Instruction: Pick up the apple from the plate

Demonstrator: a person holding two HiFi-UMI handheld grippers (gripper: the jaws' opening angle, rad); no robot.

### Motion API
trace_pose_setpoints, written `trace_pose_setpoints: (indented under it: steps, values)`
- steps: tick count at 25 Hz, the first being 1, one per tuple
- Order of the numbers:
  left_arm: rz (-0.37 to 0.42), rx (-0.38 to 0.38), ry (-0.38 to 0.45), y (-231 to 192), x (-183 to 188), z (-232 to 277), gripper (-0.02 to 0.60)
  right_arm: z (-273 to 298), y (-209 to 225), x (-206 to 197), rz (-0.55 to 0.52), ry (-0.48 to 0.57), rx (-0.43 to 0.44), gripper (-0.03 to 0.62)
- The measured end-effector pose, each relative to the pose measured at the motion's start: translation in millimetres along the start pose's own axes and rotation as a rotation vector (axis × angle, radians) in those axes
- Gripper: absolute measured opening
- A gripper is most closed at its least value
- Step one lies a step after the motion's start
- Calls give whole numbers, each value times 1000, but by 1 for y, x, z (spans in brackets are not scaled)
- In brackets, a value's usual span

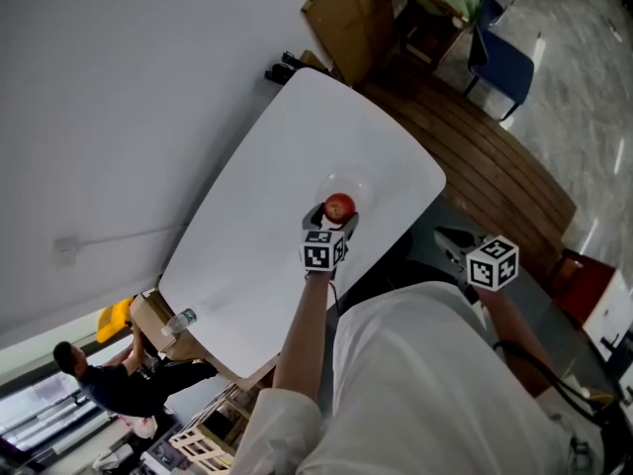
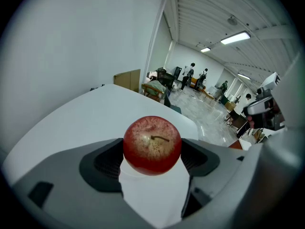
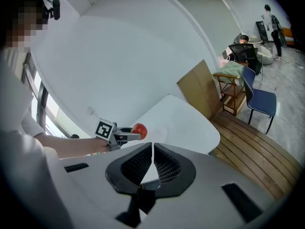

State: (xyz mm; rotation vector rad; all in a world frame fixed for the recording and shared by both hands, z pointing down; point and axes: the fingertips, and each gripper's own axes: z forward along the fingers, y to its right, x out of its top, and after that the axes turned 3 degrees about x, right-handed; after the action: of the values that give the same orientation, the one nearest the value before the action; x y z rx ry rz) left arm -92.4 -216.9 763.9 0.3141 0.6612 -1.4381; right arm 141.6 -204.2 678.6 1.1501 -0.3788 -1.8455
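Two tongs in view, each with a cube of black-and-white square markers, left cube [image 1: 321, 250], right cube [image 1: 492, 262]; codes only, no readable words. Left tongs [image 2: 151, 161] pinch the red apple [image 2: 152, 144], dark pads touching both its sides, stem facing the camera. The apple sits over the near edge of the pale plate [image 1: 354, 188] on the white desk [image 1: 277, 196]; can't tell whether it still touches the plate. Right tongs [image 3: 152, 151] are pressed together with nothing between them, held off the desk's edge above the wooden floor [image 1: 495, 156]. A small clear bottle [image 1: 182, 319] lies by the desk's corner, contents unclear.
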Motion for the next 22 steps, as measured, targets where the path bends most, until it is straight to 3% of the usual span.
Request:
trace_pose_setpoints:
  steps: [13,22]
  values:
    - [-79,-35,157,-1,5,-86,376,27,-46,10,-97,2,32,38]
    - [-71,-76,222,-6,-11,-155,376,38,-100,10,-174,73,3,38]
